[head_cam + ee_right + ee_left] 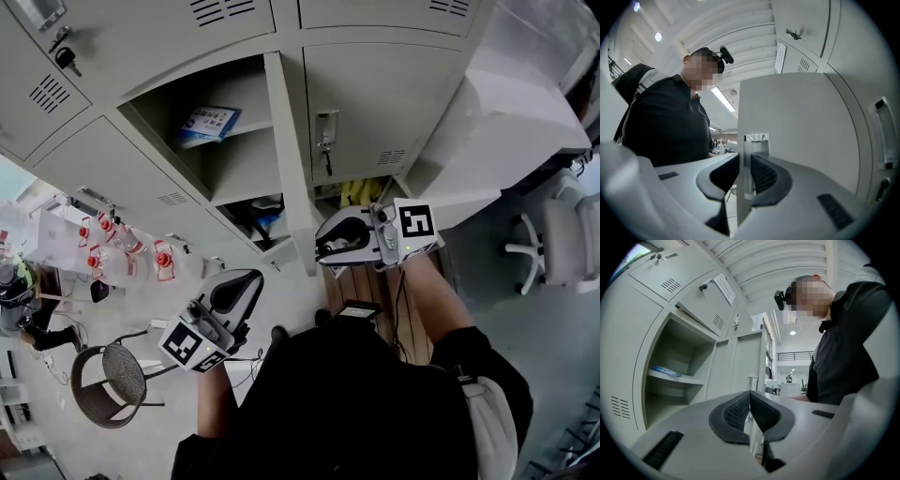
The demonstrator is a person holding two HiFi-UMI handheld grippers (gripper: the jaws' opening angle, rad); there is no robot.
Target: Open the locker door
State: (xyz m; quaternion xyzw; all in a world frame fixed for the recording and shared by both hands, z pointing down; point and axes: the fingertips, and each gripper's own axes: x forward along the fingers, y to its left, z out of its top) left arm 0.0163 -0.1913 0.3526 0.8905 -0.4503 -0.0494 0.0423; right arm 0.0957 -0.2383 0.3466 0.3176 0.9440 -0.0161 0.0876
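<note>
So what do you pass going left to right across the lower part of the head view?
Round woven chair → left claw → right claw, shut on the locker door → white office chair.

Print on the blue packet (208, 122) is too small to read; the right tool (326, 246) partly hides yellow items (359, 191).

Head view: faces steeply down the lockers (150, 37). Both gripper views: upward at the person (843, 348); right one close against the locker door (801, 122).

Locker door (801, 131) — matt painted metal
</note>
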